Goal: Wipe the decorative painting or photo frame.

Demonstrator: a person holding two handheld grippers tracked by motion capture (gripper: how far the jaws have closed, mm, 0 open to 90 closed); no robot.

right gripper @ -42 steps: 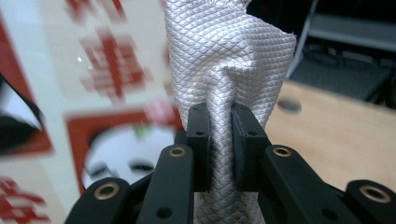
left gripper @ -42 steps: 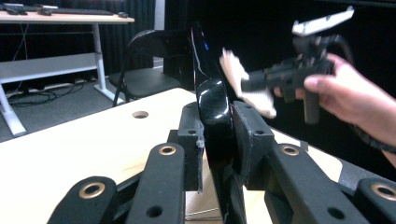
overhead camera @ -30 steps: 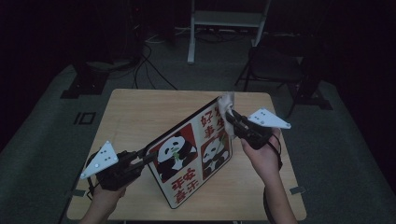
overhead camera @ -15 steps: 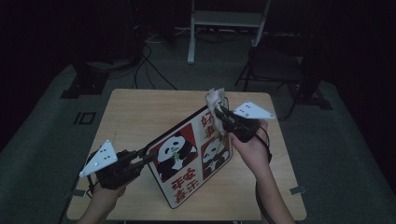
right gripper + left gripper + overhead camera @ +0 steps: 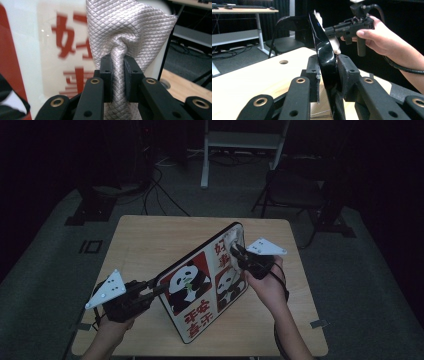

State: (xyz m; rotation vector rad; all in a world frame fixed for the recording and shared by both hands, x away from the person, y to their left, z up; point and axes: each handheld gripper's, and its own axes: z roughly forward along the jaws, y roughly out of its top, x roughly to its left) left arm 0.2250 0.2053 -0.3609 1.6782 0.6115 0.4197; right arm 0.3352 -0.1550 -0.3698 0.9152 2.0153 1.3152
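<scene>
The panda board [image 5: 207, 287] stands on its lower edge across the middle of the high view, tilted up off the counter [image 5: 150, 245] so that its printed face is open to wiping. It is a thin, rigid panel with rounded corners — glossy, black along the rim, its face split into red and white squares with pandas and red characters. In the left gripper view its dark edge [image 5: 324, 57] rises from the lower centre, shiny enough to catch a highlight.

The left tool [image 5: 156, 287], at lower left of the high view, has its jaws pressed onto that edge, seemingly to keep the board propped upright. The right tool [image 5: 239, 254], right of centre, pinches a bunched cloth [image 5: 125, 32] against the board's upper part, near the top corner — likely the wiping stroke itself. The cloth is pale silvery grey with a fine diamond weave, soft and gathered into folds where the jaws squeeze it.

The counter is light wood grain, matt, with a round cable hole [image 5: 283, 61]
</scene>
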